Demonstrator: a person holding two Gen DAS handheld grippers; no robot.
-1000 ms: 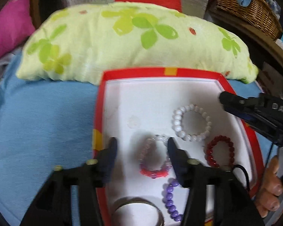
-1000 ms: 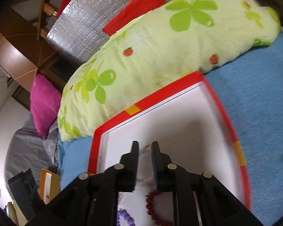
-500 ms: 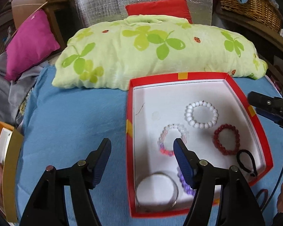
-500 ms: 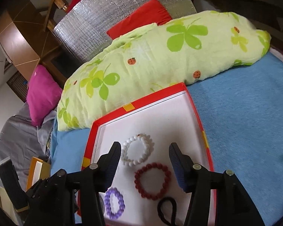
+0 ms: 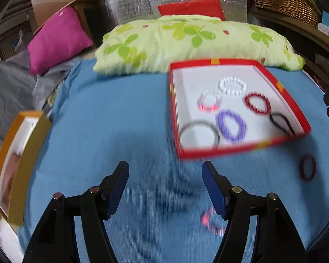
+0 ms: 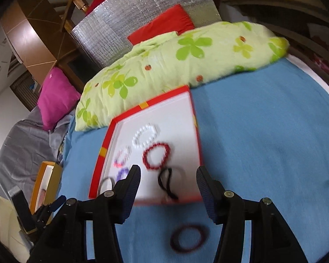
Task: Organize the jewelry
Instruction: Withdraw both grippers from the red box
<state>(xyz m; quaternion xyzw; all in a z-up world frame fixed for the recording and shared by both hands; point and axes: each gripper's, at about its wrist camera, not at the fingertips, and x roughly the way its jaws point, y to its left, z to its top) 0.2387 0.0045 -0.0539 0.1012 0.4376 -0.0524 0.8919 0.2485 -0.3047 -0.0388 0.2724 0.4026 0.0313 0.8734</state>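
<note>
Blue bedding (image 5: 120, 120) lay under your two spread, empty grippers, left (image 5: 165, 180) and right (image 6: 168, 189). Far off, one red tray (image 5: 285, 92) held six blurred rings. Two more lay near on the sheet: a dark one (image 6: 188, 237), a pink one (image 5: 209, 219) half hidden.

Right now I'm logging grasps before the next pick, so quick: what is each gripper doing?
Left gripper: open, holding nothing, above the blue sheet.
Right gripper: open, holding nothing, near the front edge of the red tray.
</note>
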